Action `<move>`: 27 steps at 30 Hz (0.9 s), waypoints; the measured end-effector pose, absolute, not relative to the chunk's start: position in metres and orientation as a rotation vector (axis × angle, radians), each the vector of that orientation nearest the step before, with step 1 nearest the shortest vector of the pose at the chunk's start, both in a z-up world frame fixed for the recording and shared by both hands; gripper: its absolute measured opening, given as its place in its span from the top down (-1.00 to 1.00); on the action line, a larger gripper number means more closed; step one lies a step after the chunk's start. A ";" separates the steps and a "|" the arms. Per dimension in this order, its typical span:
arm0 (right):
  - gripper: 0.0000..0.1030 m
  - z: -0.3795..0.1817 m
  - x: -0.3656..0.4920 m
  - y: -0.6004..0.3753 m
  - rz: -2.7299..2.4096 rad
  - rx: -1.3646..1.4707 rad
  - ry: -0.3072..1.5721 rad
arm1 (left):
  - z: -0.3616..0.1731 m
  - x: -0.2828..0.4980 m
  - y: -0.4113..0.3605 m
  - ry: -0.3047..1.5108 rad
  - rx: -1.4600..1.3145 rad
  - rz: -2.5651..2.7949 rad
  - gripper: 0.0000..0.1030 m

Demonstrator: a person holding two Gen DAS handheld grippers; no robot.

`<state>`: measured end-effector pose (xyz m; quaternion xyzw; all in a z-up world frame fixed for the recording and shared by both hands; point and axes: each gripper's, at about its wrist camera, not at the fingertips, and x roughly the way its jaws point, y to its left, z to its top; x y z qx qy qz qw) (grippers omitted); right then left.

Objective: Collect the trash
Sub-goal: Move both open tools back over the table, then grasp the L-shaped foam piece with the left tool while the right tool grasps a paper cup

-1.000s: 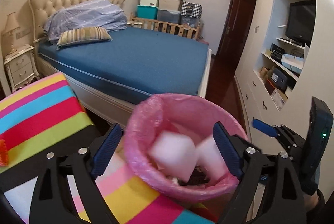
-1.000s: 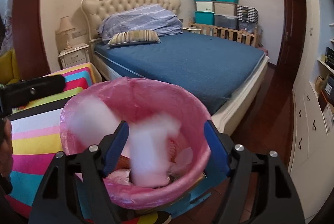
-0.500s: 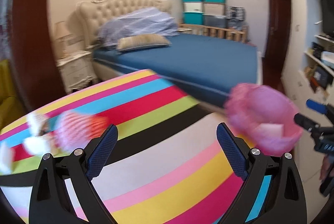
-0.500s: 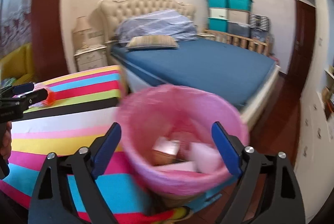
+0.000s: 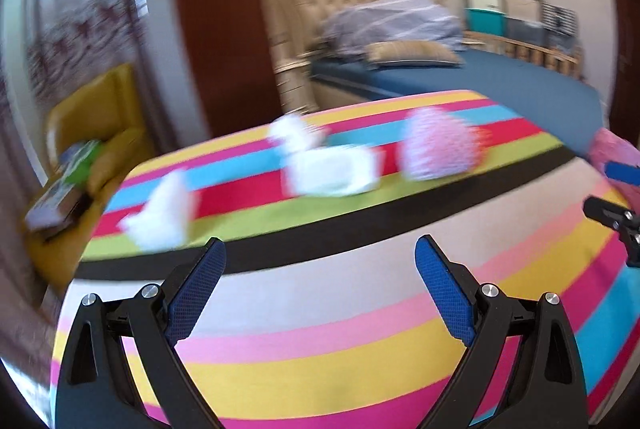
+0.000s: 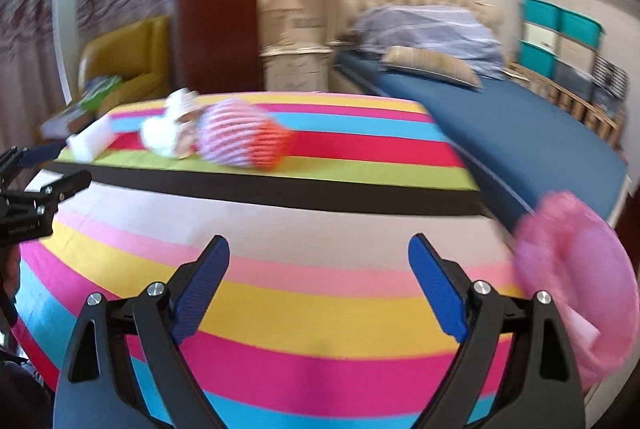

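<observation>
both tongs, left (image 5: 318, 285) and right (image 6: 318, 279), hang spread and empty over bare striped desk (image 6: 320, 321). white scraps (image 5: 332, 171) and a striped net (image 6: 240, 139) lie near the far edge, pink-lined bin (image 6: 576, 293) at the right edge.

Both tongs, left (image 5: 320, 261) and right (image 6: 319, 259), gape over bare striped table (image 6: 304, 293), so the near stripes lie free. Across the far stripes a white wad (image 5: 160, 217), crumpled tissue (image 5: 328, 165) and foam net (image 6: 244, 137) stand in line, with narrow gaps between; the pink bin (image 6: 576, 293) blocks the right edge.
</observation>
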<state>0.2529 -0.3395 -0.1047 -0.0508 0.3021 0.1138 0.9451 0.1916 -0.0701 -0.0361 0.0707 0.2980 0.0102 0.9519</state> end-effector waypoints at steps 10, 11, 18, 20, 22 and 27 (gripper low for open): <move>-0.71 -0.100 0.324 -0.201 0.456 -0.244 0.637 | -0.042 0.187 0.056 0.641 0.083 0.222 -0.73; -0.71 -0.097 0.332 -0.191 0.472 -0.256 0.632 | -0.042 0.190 0.065 0.647 0.081 0.222 -0.73; -0.71 -0.080 0.395 -0.126 0.568 -0.375 0.624 | -0.031 0.221 0.088 0.643 0.081 0.183 -0.73; -0.71 -0.083 0.414 -0.114 0.589 -0.394 0.650 | -0.029 0.232 0.097 0.647 0.058 0.168 -0.73; -0.71 -0.086 0.428 -0.106 0.603 -0.413 0.682 | -0.028 0.240 0.102 0.654 0.043 0.154 -0.73; -0.71 -0.109 0.446 -0.104 0.616 -0.439 0.747 | -0.035 0.273 0.106 0.691 0.056 0.118 -0.73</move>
